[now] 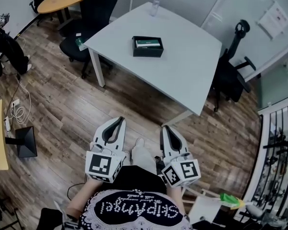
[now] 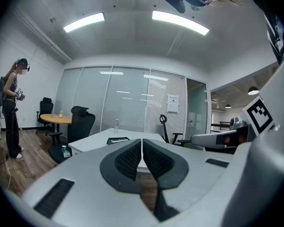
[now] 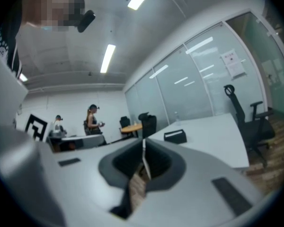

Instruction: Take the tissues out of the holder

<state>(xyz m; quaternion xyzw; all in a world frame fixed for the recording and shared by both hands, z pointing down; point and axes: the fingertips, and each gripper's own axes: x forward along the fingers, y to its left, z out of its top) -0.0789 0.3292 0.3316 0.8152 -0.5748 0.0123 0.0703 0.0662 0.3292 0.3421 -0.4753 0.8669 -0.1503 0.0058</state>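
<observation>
Office room with a wood floor, and the white bench sat well ahead of the person. The black holder was out on it with the tissues lying inside, long side running left-to-right across the head view. Left tongs and right tongs were both squeezed together with nothing in them, low by the body, pointing benchward. The holder was dead ahead between them, so honestly neither hand looked clearly nearer.

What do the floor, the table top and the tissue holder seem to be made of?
Floor: wood or wood-look laminate, matte; plank seams and grain show.
Table top: probably smooth pale laminate; flat, even colour, slight sheen.
Tissue holder: black, rigid, matte, perhaps plastic or leatherette; too small to tell.
</observation>
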